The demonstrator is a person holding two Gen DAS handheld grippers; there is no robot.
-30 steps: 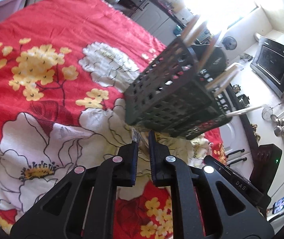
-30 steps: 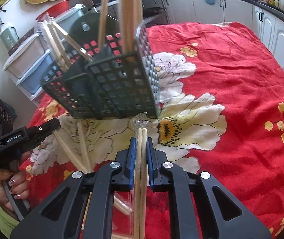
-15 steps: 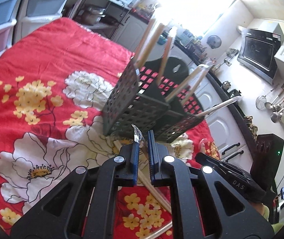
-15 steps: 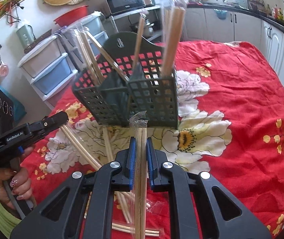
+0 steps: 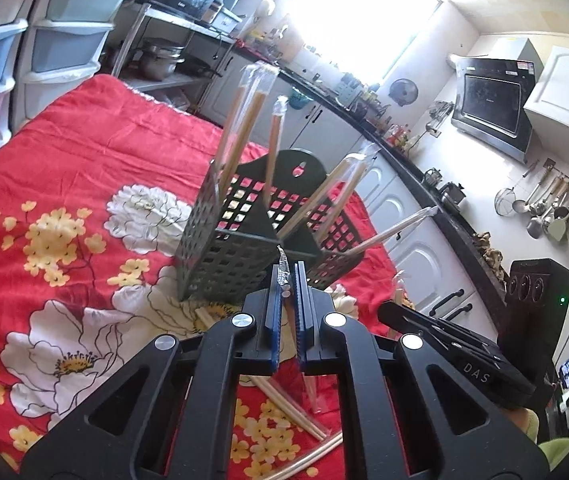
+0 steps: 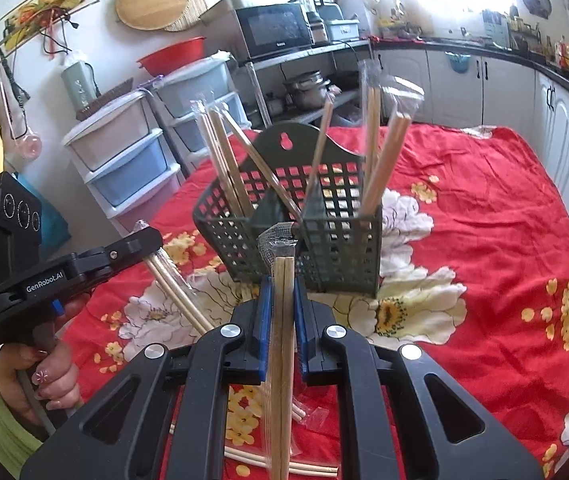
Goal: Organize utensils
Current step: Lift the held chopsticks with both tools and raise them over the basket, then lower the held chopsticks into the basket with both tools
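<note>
a person holds two grippers over a red flowered cloth [image 6: 484,220], each lifting wrapped chopsticks toward a dark mesh caddy [image 6: 324,252] in the middle of the cloth. the right gripper [image 6: 283,300] has its jaws narrow, clamped on a wrapped pair [image 6: 283,320] that runs back between the fingers, tip aimed at the caddy's near wall, likely so it can drop in end first. the left gripper [image 5: 287,292] is pinched almost fully closed on a thinner wrapped pair [image 5: 284,280], crinkled wrapper poking out ahead; in the right view that pair slants down below it. several wrapped pairs [image 6: 224,152] already stand in the caddy's compartments, leaning outward against the rims. more loose chopsticks [image 5: 288,404] lie on the cloth below the grippers, not yet sorted.
</note>
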